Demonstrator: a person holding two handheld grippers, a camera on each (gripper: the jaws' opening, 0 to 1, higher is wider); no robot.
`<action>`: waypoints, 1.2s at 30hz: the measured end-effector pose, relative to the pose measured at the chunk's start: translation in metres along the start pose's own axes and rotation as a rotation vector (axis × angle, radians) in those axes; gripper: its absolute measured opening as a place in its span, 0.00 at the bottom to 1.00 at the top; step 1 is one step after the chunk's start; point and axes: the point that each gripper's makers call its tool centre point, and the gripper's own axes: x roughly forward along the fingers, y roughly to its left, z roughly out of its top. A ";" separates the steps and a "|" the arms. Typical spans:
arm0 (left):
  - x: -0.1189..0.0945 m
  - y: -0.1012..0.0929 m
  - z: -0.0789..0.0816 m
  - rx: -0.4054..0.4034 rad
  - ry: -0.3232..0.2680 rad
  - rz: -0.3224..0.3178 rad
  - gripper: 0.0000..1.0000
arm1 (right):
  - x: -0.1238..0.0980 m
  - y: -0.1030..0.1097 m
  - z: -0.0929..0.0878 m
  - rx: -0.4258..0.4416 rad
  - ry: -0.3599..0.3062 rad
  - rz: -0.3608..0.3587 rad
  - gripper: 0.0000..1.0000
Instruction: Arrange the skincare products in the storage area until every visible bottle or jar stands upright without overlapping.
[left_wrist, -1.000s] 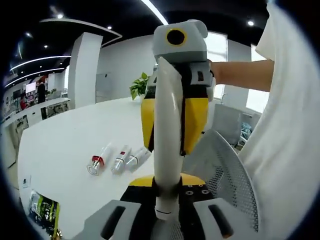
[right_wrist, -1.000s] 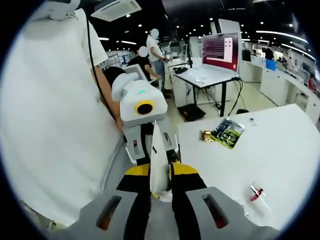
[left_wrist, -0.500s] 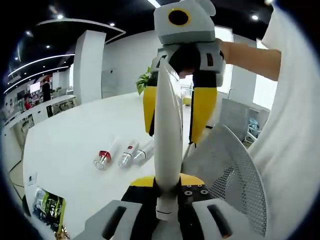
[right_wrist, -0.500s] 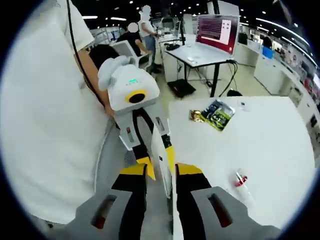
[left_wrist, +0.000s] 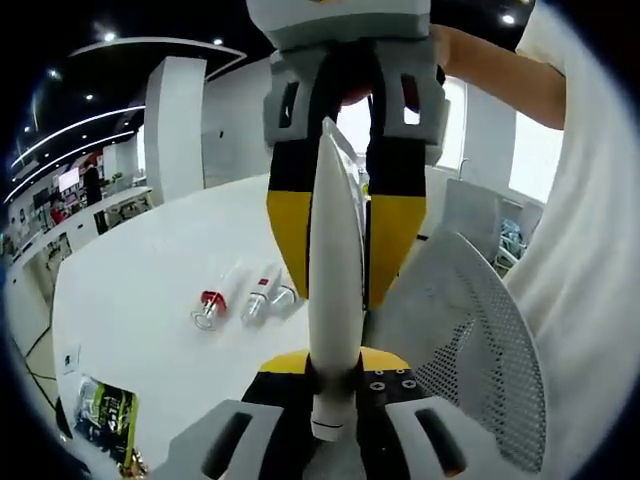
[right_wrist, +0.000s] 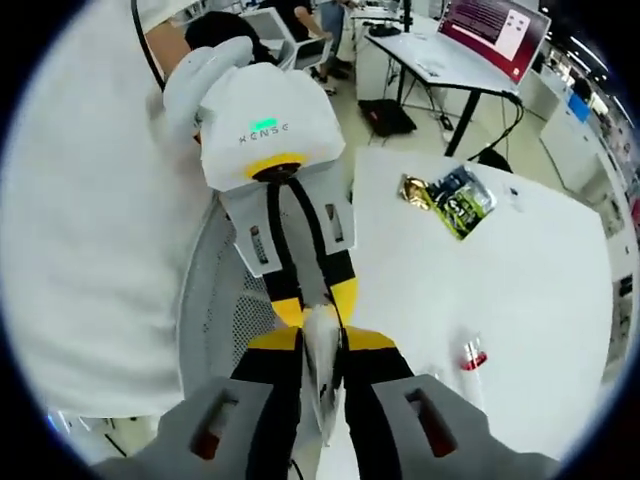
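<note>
A: Where the two tools meet, what do they hold?

B: One white tube (left_wrist: 334, 290), long and tapered; in the left gripper view the left tool (left_wrist: 334, 425) has its jaws closed on the tube's lower end, by the cap, and the tube rises straight up the middle of the view; the right tool (left_wrist: 345, 215) comes in from above, its black and yellow jaws closed on either side of the tube's flat upper end.

A: And from the other side?

B: In the right gripper view the right tool (right_wrist: 322, 375) has its jaws pressed narrow on the tube (right_wrist: 322, 365); the left tool (right_wrist: 305, 300) faces it, gripping the far end; both are held above a mesh chair (right_wrist: 225, 310), beside the table (right_wrist: 540, 300) edge.

A: Where are the rest of the products?

B: In the left gripper view three small bottles (left_wrist: 243, 297) lie on their sides on the table (left_wrist: 140, 290), close together in a row, well apart from the tube; one has a red collar; a dark and yellow packet (left_wrist: 105, 415) lies near the table's edge.

A: Anything else?

B: A person's white shirt (right_wrist: 90, 220) to the side; a forearm (left_wrist: 490, 75) reaching to the right tool.
</note>
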 end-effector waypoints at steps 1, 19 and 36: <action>0.000 0.000 0.000 -0.001 0.000 -0.001 0.13 | 0.000 0.000 0.000 -0.010 0.004 0.000 0.12; 0.001 0.012 0.006 0.018 -0.020 0.043 0.23 | -0.015 -0.016 -0.001 -0.031 0.057 -0.040 0.07; -0.005 0.051 -0.038 0.059 0.136 0.203 0.32 | -0.064 -0.078 -0.027 -0.044 0.145 -0.157 0.07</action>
